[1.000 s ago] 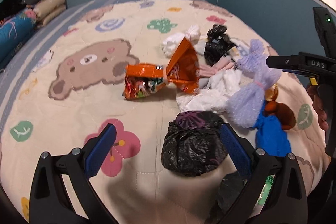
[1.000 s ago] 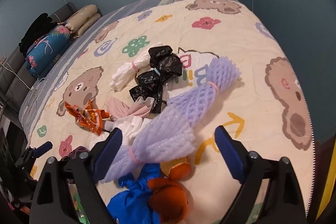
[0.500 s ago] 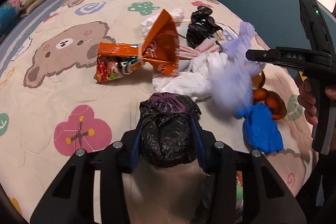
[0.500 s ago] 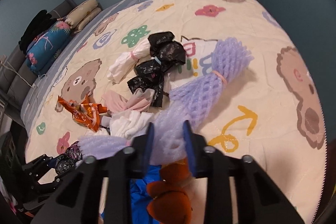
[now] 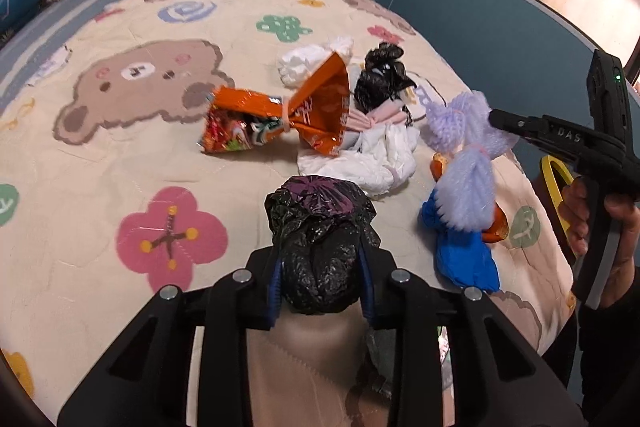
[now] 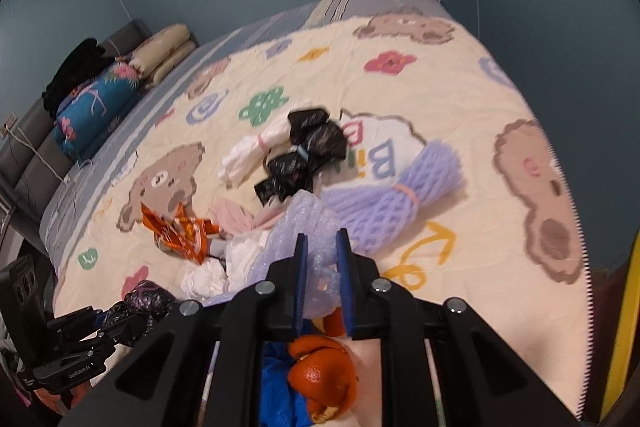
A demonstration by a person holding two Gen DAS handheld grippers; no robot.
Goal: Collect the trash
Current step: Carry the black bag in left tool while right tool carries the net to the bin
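Left hand-held gripper (image 5: 320, 281): I have its jaws, just closing, clamped on the crumpled black plastic bag bundle (image 5: 320, 247), low over the cartoon-bear bedspread (image 5: 120, 155).
Right hand-held gripper (image 6: 322, 281): my jaws have pinched narrow on the lavender foam-net wrap (image 6: 308, 227).
Orange snack bag (image 5: 276, 123): tied at its middle, lying on the bed, colourful wrappers showing at its open end.
Blue plastic bag (image 5: 464, 251): on the bed, orange peel (image 6: 324, 379) beside it.

**Colours on the bed**

The bed cover (image 5: 120, 163) is cream with brown bears and pink and green flowers. A black bag (image 5: 320, 251), an orange snack wrapper (image 5: 320, 107), lilac foam net (image 6: 384, 203) and blue cloth (image 5: 464, 247) lie there.
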